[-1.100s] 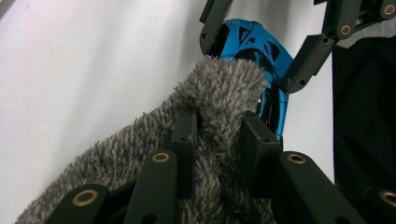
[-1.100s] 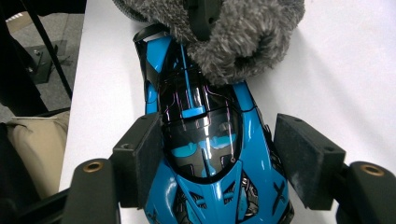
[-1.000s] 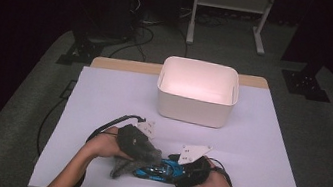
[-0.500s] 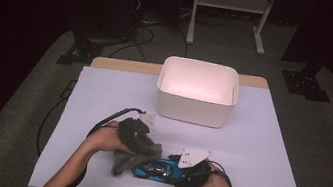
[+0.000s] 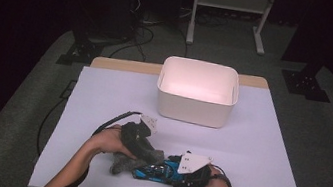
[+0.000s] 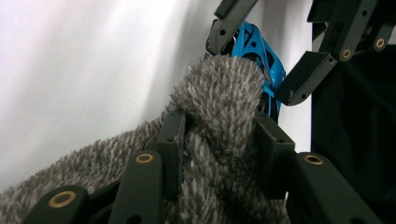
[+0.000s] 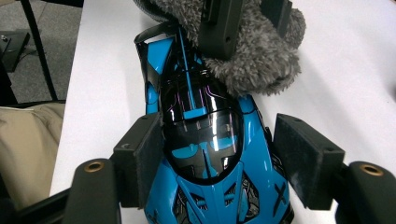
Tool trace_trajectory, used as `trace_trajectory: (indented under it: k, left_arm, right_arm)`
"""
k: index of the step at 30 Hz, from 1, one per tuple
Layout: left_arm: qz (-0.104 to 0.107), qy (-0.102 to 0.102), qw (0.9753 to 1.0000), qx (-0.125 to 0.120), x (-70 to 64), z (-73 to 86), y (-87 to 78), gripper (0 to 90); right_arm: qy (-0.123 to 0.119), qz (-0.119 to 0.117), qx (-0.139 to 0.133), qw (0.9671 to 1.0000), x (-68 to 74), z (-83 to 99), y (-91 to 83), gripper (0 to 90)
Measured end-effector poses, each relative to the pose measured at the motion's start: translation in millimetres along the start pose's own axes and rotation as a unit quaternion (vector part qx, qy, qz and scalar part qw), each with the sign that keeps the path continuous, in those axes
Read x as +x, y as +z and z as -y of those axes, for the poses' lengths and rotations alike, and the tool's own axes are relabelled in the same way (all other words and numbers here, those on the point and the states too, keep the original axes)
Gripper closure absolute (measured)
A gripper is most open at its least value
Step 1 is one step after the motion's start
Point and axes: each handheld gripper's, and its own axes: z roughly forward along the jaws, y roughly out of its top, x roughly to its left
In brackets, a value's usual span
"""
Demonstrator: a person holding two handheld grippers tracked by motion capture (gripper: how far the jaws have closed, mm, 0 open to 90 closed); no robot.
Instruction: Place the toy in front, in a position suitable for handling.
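A blue and black toy car (image 5: 157, 173) lies near the table's front edge. My right gripper (image 5: 170, 176) is shut on it, a pad on either side of the cabin (image 7: 205, 140). My left gripper (image 5: 150, 158) is shut on a grey fuzzy cloth (image 5: 124, 162). In the left gripper view the cloth (image 6: 219, 93) bulges out between my jaws and presses on the car's blue end (image 6: 262, 51). In the right gripper view the cloth (image 7: 254, 60) covers the far end of the car, with a left gripper finger (image 7: 219, 28) over it.
A white open bin (image 5: 197, 92) stands at the middle back of the white table (image 5: 103, 93). Dark floor with cables and stand legs surrounds the table. A person's beige clothing (image 7: 23, 149) sits just off the front edge.
My left gripper has shifted a little with the cloth against the car's end. My right gripper and the car have stayed almost still.
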Motion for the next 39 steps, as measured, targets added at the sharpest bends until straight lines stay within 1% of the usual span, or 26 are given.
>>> trace_trajectory:
  k: [1,4,7,8,10,12,13,14,15,18,19,20,21,22,23,27,28,29,30,31,32,33,35,37,38,39]
  left_arm:
    - [-0.01,0.011,0.9999,-0.003,-4.0,0.9,-1.0,61.5]
    - [-0.019,0.02,0.9996,-0.008,-9.2,2.5,-2.9,62.1]
    - [-0.022,0.028,0.9993,-0.012,-13.0,3.0,-5.1,63.0]
    - [-0.023,0.031,0.9992,-0.013,-15.3,3.2,-6.2,63.0]
    - [-0.029,0.038,0.9988,-0.014,-19.8,3.5,-7.7,63.1]
    - [-0.035,0.049,0.998,-0.017,-26.1,4.3,-9.8,63.1]
    - [-0.035,0.049,0.998,-0.017,-26.1,4.3,-9.8,63.2]
    - [-0.037,0.052,0.9978,-0.019,-28.2,4.6,-10.6,63.4]
    - [-0.037,0.054,0.9977,-0.019,-30.3,5.0,-11.4,63.4]
    - [-0.037,0.06,0.9973,-0.022,-35.7,5.9,-13.5,63.6]
    - [-0.037,0.061,0.9972,-0.022,-37.0,6.1,-13.8,63.6]
    - [-0.038,0.065,0.997,-0.021,-38.4,6.0,-14.4,63.6]
    - [-0.037,0.065,0.9969,-0.022,-39.9,6.2,-14.6,63.7]
    - [-0.038,0.069,0.9967,-0.021,-41.1,6.3,-15.1,63.7]
    - [-0.037,0.07,0.9967,-0.022,-42.5,6.5,-15.5,64.1]
    - [-0.032,0.077,0.9962,-0.027,-46.6,8.2,-17.3,65.2]
    - [-0.03,0.079,0.9959,-0.032,-48.0,9.5,-18.4,66.9]
    - [-0.03,0.079,0.9959,-0.032,-48.0,9.5,-18.4,67.7]
    - [-0.026,0.079,0.9959,-0.034,-47.8,10.4,-19.0,68.2]
    - [-0.018,0.076,0.996,-0.044,-47.8,12.7,-20.2,69.4]
    - [-0.018,0.076,0.996,-0.044,-47.8,12.7,-20.2,70.0]
    - [-0.014,0.078,0.9956,-0.051,-49.1,14.6,-20.6,71.1]
    - [-0.014,0.08,0.9953,-0.053,-49.8,15.3,-20.8,72.5]
    - [-0.011,0.08,0.9949,-0.061,-50.7,17.3,-23.3,74.6]
    - [-0.011,0.08,0.9949,-0.061,-50.7,17.3,-23.3,75.1]
    - [-0.017,0.079,0.9942,-0.071,-49.4,18.9,-28.8,75.9]
  right_arm:
    - [-0.002,0.001,-0.001,1.0,0.5,-0.1,-0.1,32.0]
    - [0.0,-0.004,0.003,1.0,-0.4,-1.3,-0.2,30.6]
    - [0.013,-0.021,0.01,0.9996,-5.5,-0.7,0.8,27.7]
    - [0.013,-0.021,0.01,0.9996,-5.5,-0.7,0.8,27.7]
    - [0.026,-0.033,0.014,0.999,-8.8,-0.6,1.4,25.7]
    - [0.036,-0.05,0.02,0.9979,-11.4,-0.9,2.0,25.5]
    - [0.036,-0.05,0.02,0.9979,-11.4,-0.9,2.0,25.5]
    - [0.046,-0.063,0.023,0.9967,-12.7,-1.5,2.8,26.0]
    - [0.046,-0.063,0.023,0.9967,-12.7,-1.5,2.8,26.0]
    - [0.06,-0.088,0.026,0.994,-14.6,-2.7,5.0,29.1]
    - [0.061,-0.102,0.033,0.9924,-15.7,-4.2,6.9,31.6]
    - [0.061,-0.102,0.033,0.9924,-15.7,-4.2,6.9,31.6]
    - [0.061,-0.117,0.039,0.9905,-15.6,-6.4,9.3,34.1]
    - [0.061,-0.117,0.039,0.9905,-15.6,-6.4,9.3,34.1]
    - [0.059,-0.127,0.044,0.9891,-14.5,-8.7,12.0,36.2]
    - [0.057,-0.14,0.052,0.9871,-12.8,-11.5,16.0,38.8]
    - [0.062,-0.155,0.052,0.9847,-13.1,-12.3,17.2,42.3]
    - [0.062,-0.155,0.052,0.9847,-13.1,-12.3,17.2,42.3]
    - [0.06,-0.166,0.055,0.9829,-13.1,-12.1,18.4,45.7]
    - [0.061,-0.174,0.056,0.9813,-12.7,-11.9,18.8,48.3]
    - [0.061,-0.174,0.056,0.9813,-12.7,-11.9,18.8,48.3]
    - [0.057,-0.19,0.053,0.9787,-10.5,-11.3,19.6,54.4]
    - [0.052,-0.189,0.051,0.9793,-8.3,-11.1,19.6,54.9]
    - [0.037,-0.182,0.045,0.9815,-3.7,-10.3,18.2,56.1]
    - [0.037,-0.182,0.045,0.9815,-3.7,-10.3,18.2,56.1]
    - [0.028,-0.176,0.046,0.9828,-2.0,-11.0,17.6,56.2]
